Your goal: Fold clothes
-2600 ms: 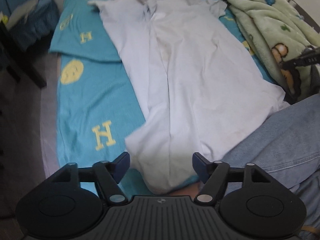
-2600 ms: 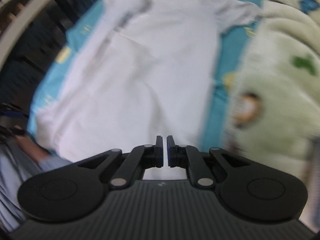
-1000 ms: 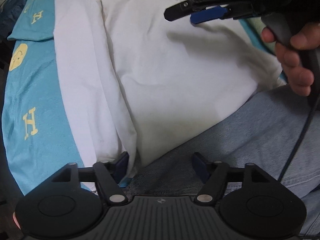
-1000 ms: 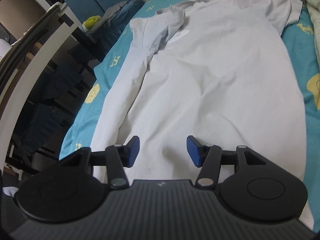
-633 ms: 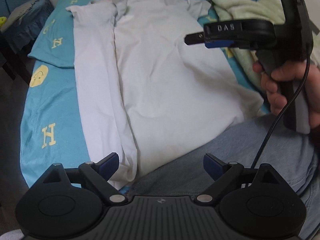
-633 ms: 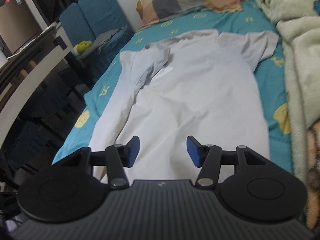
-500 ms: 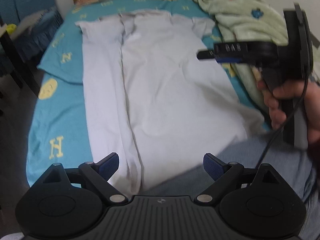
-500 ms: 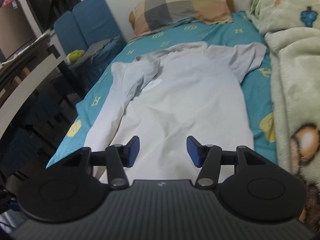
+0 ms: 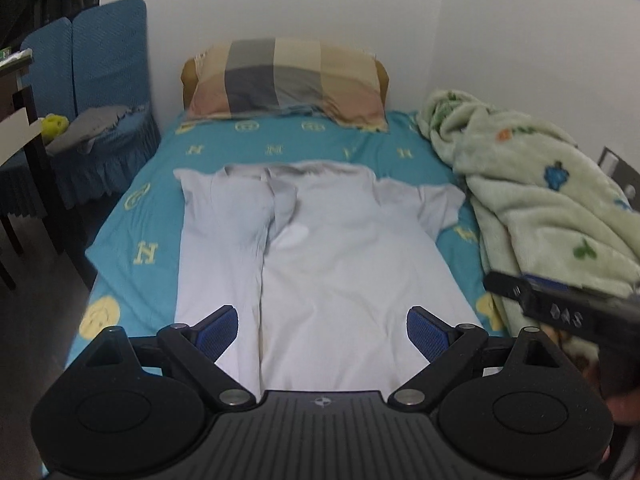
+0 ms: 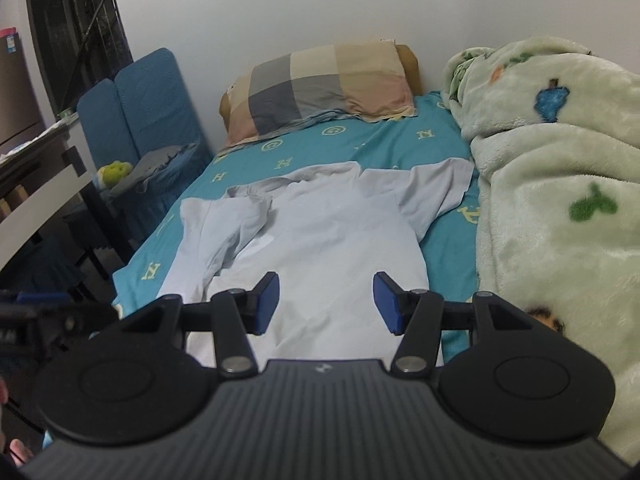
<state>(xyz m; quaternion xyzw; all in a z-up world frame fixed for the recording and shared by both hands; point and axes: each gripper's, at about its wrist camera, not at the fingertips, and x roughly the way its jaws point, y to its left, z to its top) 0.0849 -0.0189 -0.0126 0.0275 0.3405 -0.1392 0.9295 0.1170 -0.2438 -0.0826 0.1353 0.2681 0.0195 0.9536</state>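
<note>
Nearest in the left wrist view, the left gripper (image 9: pixel 322 330) was raised above the foot of the bed and angled down along it; its jaws stood wide apart, having just been opening, with nothing between the blue pads (image 9: pixel 218 330), which were clear of the cloth. In the right wrist view, the right gripper (image 10: pixel 326 304) was likewise held above the bed, its jaws parted to a moderate gap and empty. Each tool intruded on the other's view: the right one appeared blurred at the right edge of the left view, and the left one as a dark, unfocused shape at the lower left of the right view, so neither grip could be read there. A fingertip was barely visible at the lower left corner of the right view. Beyond the grippers, the white shirt (image 9: pixel 340 264) lay flat on the teal sheet (image 9: pixel 132 264), collar toward the pillow (image 9: pixel 286 80), with its left-hand side folded in over the body and the other sleeve spread outward. Its hem was hidden behind the gripper bodies. A pale green blanket (image 10: pixel 560 200) was heaped beside the shirt and was cut off by the frame. Farthest back, the checked pillow rested against the wall, and a blue chair (image 9: pixel 100 80) stood beside the bed.
</note>
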